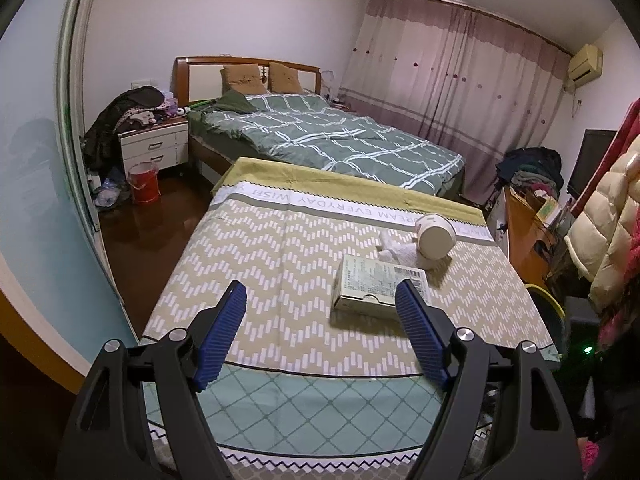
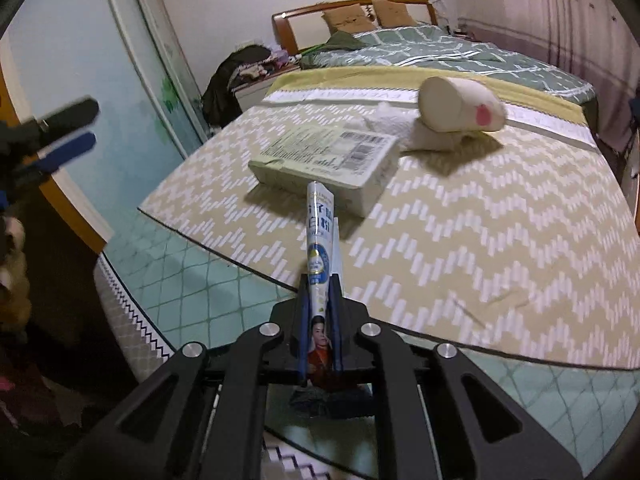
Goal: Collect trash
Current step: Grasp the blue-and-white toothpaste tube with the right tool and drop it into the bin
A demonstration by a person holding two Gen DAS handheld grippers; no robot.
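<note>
blue-padded right gripper (image 2: 320, 300) pinches a flattened white/blue wrapper (image 2: 319, 240), held up just above the near edge of the zigzag cloth (image 2: 480, 220). left gripper (image 1: 320, 312) spread, nothing btwn its pads. pale box (image 1: 378, 286), crumpled tissue (image 1: 394, 250) & paper cup (image 1: 436, 236) lie on the cloth.

Two wrist fisheyes, angled down, sharing the table (image 1: 280, 240), bed (image 2: 460, 52) beyond
</note>
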